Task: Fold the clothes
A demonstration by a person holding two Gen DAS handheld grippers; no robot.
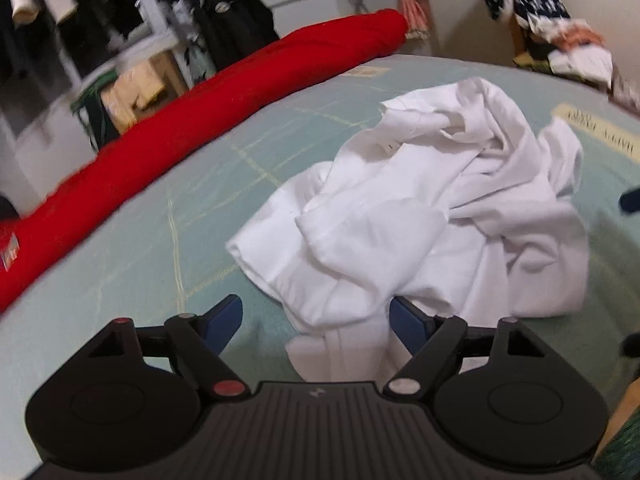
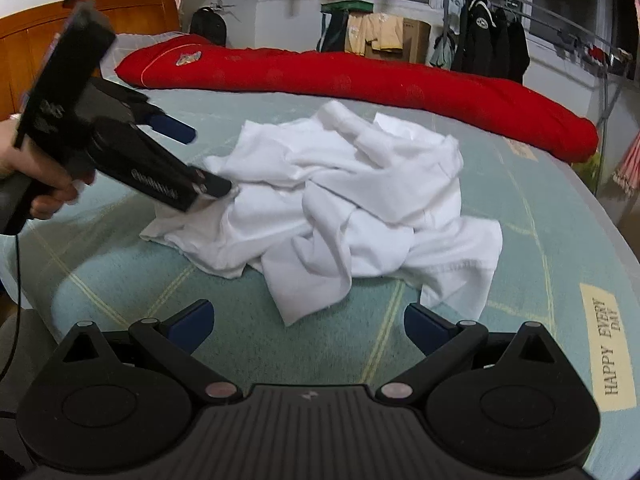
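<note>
Left wrist view: white garment [image 1: 432, 216], crumpled in a loose heap on the green bed cover [image 1: 160, 248], its folds piled highest at the centre and one flat corner spread toward the camera. Left tool [image 1: 316, 318], fingers spread wide, the near edge of the garment lying between the two blue pads [image 1: 224, 320]; the right-hand pad sits just beside the cloth, though contact cannot be confirmed. Red bolster [image 1: 224, 108], long, lying along the bed edge beyond and to the left of the garment, well apart from it. A printed label [image 1: 596, 132] on the cover shows to the right of the garment, its text blurred. Hanging dark clothes [image 1: 236, 28] appear past the bolster. Right wrist view: the same white garment [image 2: 344, 208] lies mid-bed, one pointed flap trailing toward the camera. Right tool [image 2: 308, 324], fingers spread wide, hovering short of that flap and touching no cloth. Left tool [image 2: 200, 160], held by a hand [image 2: 40, 176] to the left of the garment, with its lower finger at the garment's left edge and its upper blue finger raised clear above; the jaws stand apart. Red bolster [image 2: 360, 76] lies behind the garment. A cream label [image 2: 608, 352] reading "HAPPY EVERY DAY" sits on the cover [image 2: 132, 280] to the right of the garment. A wooden headboard [image 2: 24, 52] stands far left, beyond the bolster's end.
</note>
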